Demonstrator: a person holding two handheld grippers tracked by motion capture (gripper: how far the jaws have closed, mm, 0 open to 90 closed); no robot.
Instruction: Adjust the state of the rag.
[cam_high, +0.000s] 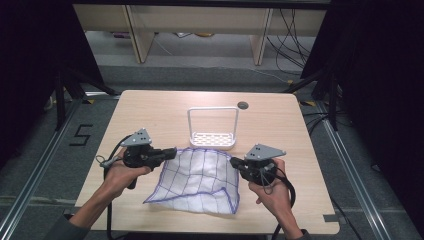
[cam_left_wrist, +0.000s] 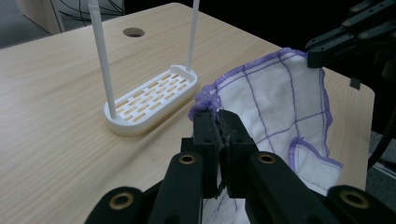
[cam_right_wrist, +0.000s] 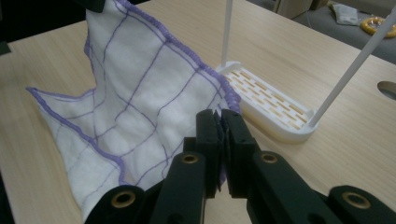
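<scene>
Cloth (cam_high: 200, 180), white w/ purple grid, hangs between both grippers, lower edge on table (cam_high: 150, 115). Left gripper (cam_high: 172, 151) & right gripper (cam_high: 234, 162): fingers pinched tight on its top corners. Step: lifting. Next, probably: raise level, drape over rack (cam_high: 213, 131) just behind.

Cloth (cam_high: 200, 180): soft woven white fabric, purple stitched grid and hem. Rack (cam_high: 212, 140): smooth white plastic, slight sheen. Table (cam_high: 150, 115): matt light wood-grain laminate; gripper jaws matt black plastic.
</scene>
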